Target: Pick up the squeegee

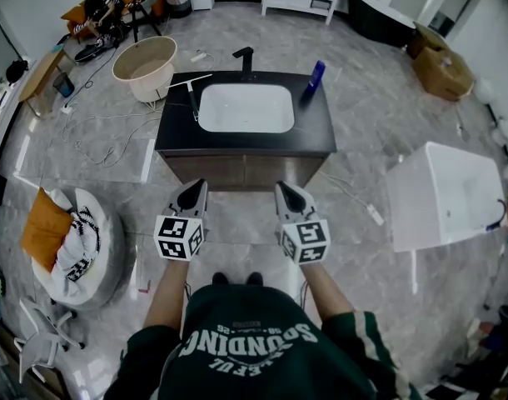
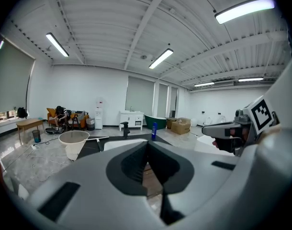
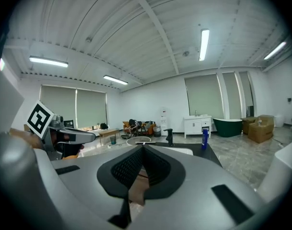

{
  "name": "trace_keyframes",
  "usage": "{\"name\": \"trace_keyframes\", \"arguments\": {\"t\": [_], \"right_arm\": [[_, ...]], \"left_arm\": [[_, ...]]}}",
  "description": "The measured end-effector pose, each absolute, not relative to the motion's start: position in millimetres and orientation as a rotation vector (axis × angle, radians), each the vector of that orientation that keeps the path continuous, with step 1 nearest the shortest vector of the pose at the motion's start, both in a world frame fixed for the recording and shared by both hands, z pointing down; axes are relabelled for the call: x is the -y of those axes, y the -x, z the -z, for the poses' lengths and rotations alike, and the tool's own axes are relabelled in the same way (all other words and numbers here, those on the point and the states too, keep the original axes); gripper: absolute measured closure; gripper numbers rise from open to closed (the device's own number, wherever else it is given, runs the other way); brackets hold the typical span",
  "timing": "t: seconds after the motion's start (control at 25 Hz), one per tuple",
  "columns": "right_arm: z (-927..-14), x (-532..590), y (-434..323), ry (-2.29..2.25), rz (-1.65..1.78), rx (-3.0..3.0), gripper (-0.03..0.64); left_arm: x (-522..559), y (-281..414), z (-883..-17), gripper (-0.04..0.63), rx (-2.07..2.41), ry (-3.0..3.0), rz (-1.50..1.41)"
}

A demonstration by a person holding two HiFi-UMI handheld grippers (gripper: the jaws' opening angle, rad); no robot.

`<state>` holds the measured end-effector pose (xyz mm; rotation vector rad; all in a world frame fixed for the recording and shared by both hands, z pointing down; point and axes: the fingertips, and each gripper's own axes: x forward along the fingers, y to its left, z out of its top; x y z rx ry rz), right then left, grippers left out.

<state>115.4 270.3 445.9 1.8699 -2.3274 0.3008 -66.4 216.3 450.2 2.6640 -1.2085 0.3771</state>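
Left gripper (image 1: 195,188) and right gripper (image 1: 286,190) are both shut tight, empty. Squeegee (image 1: 191,95) sits by the counter (image 1: 316,132) edge, so a closed-jaw bump could knock it off.

- Floor (image 1: 362,173): polished, marble-look grey tiles, glossy with light reflections.
- Vanity countertop (image 1: 175,132): black, smooth, dull sheen.
- Basin (image 1: 246,108): white, smooth, glossy, ceramic-looking.
- Cabinet front (image 1: 246,171): brown, wood-look, matt.
- Faucet (image 1: 244,57): matt black.
- Bottle (image 1: 315,77): blue, shiny plastic.
- Squeegee (image 1: 191,98): dark handle, pale blade; material unclear.
- Left gripper (image 1: 196,184) and right gripper (image 1: 286,187): matt grey plastic shells, black ribbed pads.
- Sweatshirt (image 1: 254,340): green cloth, printed lettering.
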Motion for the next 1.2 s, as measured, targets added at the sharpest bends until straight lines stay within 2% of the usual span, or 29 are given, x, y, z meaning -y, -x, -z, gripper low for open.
{"name": "trace_keyframes", "arguments": {"t": [0.56,1.2], "right_arm": [[-458,-293,-132,-1.813,-0.331,2.375,0.615],[-464,-251,-141,-1.827,-0.307,2.366,0.615]], "left_arm": [[-239,47,-455,0.592,1.255,-2.642,-0.378],[-190,35,-470,0.592,1.228,-2.646,-0.357]]}}
